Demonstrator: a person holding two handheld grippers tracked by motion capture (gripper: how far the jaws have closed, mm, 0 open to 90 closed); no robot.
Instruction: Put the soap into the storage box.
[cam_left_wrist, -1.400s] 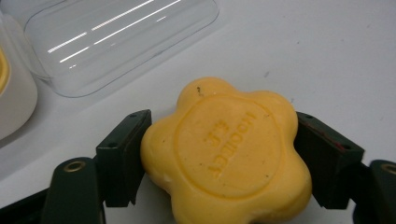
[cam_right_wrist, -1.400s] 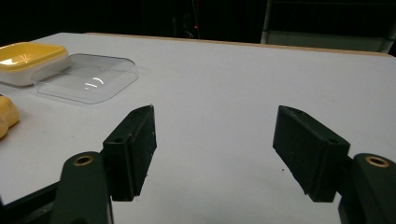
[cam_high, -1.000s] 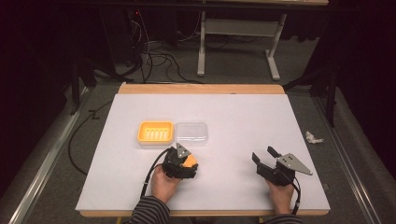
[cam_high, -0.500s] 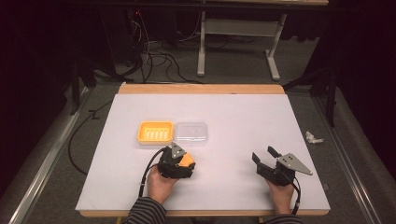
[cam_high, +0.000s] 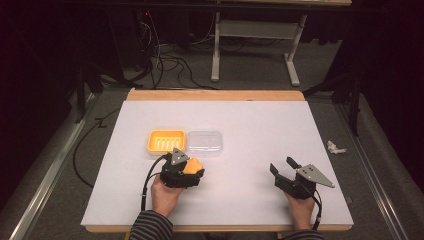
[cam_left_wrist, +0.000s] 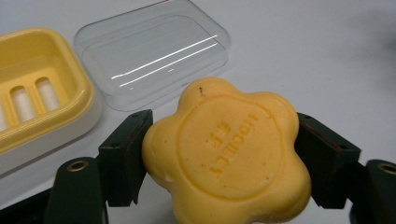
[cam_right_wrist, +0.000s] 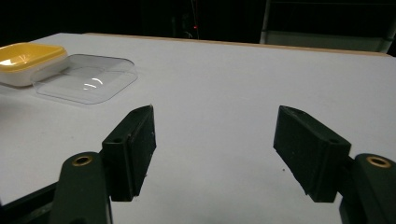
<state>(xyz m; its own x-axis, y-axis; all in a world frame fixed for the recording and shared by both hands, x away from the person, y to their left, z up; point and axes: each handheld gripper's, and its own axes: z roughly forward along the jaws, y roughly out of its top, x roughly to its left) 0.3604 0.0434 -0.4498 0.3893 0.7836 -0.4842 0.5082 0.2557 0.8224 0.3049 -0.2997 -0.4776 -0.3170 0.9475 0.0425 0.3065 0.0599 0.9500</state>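
High view: two hands enter from the near edge of the white rectangular surface (cam_high: 250, 125). The left tool (cam_high: 186, 167) sits in the left hand (cam_high: 165, 195); the right tool (cam_high: 284, 167) sits in the right hand (cam_high: 300, 210), well apart from the left tool toward the person's right.

Left gripper view: the left tool's jaws are closed narrow on a yellow flower-shaped bar of soap (cam_left_wrist: 229, 149), one jaw pressing each side. The soap's face carries raised lettering inside a circle.

Right gripper view: the right tool's jaws stand wide apart above bare surface, gripping nothing.

Beyond the soap lies a clear rectangular plastic lid (cam_left_wrist: 154, 51), flat on the surface. A yellow slotted plastic soap dish (cam_left_wrist: 37, 88) sits just beside the lid, on the lid's left in the high view. The soap is near both, above neither.

Right of the surface, a crumpled white scrap (cam_high: 336, 147) lies on the floor.
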